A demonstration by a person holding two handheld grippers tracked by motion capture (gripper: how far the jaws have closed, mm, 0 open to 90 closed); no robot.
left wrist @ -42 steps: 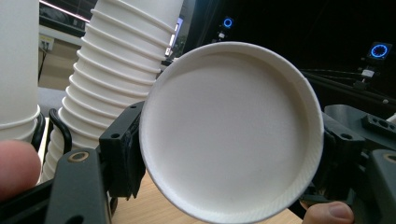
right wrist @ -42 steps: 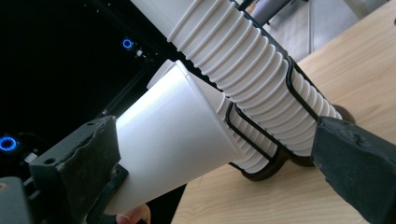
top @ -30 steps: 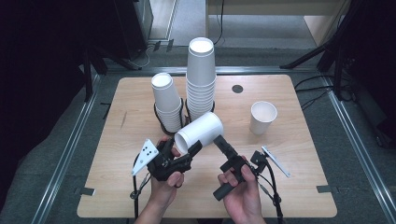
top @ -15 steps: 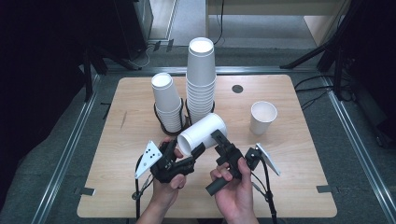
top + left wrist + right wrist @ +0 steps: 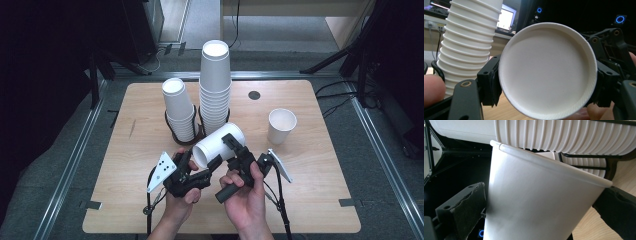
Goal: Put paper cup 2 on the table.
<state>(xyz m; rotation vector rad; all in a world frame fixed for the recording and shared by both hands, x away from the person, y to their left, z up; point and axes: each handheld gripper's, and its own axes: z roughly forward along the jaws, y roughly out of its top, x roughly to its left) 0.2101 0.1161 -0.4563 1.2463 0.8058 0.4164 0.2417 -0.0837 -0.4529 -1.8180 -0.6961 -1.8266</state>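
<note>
Since a second ago the right tongs (image 5: 234, 150) have swung in from the side and closed up against the paper cup (image 5: 218, 145), and the grey plate (image 5: 280, 165) on them has turned more toward the far right; the left tongs (image 5: 197, 167) have barely shifted. The cup is held on its side above the near middle of the table (image 5: 310, 200), its flat base facing the person, just in front of the short stack of cups (image 5: 179, 112) and the tall stack of cups (image 5: 215, 82).

In the left gripper view the jaws sit either side of the cup near its base and appear clamped on it. In the right gripper view the jaws flank the cup wall below the rolled rim, one pressed to it and the other at its edge, so they look clamped on it too.

A single loose cup (image 5: 281, 126) stands upright well to the right.

Judging by its look, the cup is light, thin-walled and easily crushed, and its smooth taper would let it slip toward the narrow end. The stiffest places to hold are the rolled rim and the base ring; a squeeze on the mid-wall should stay gentle
</note>
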